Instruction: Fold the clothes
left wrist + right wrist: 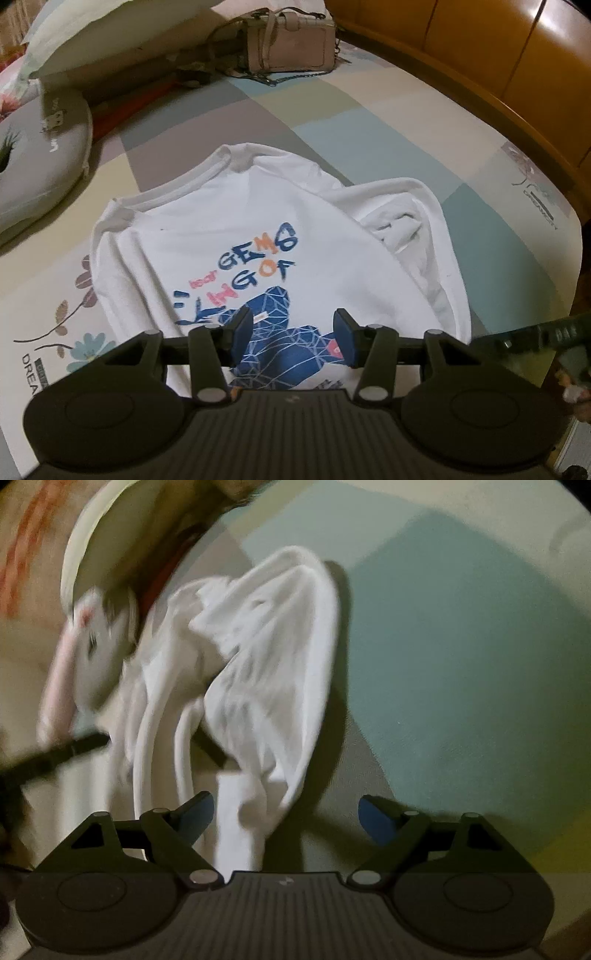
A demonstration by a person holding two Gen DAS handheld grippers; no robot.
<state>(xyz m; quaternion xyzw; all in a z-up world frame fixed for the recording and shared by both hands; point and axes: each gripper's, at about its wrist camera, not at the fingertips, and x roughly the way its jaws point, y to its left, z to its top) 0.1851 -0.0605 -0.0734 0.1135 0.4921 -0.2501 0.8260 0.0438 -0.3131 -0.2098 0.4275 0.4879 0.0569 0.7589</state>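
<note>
T-shirt (258,229): white, print up, lying on my bedsheet (369,122).
Left gripper (291,332): half-spread above the print, empty.
Right gripper (286,818): wide apart, bunched sleeve (258,657) between, ungripped.

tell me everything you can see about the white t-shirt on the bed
The white t-shirt looks like soft cotton, lying front up on the patchwork bedsheet, collar away from the camera. Its print shows blue and orange letters above a blue faceted figure. One sleeve lies bunched and creased at its side. Neither gripper grips it.

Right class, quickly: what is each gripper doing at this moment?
Left gripper: open, above the white printed cotton T-shirt, holding nothing.
Right gripper: open, white sleeve fabric between the fingers, not gripped.
</note>
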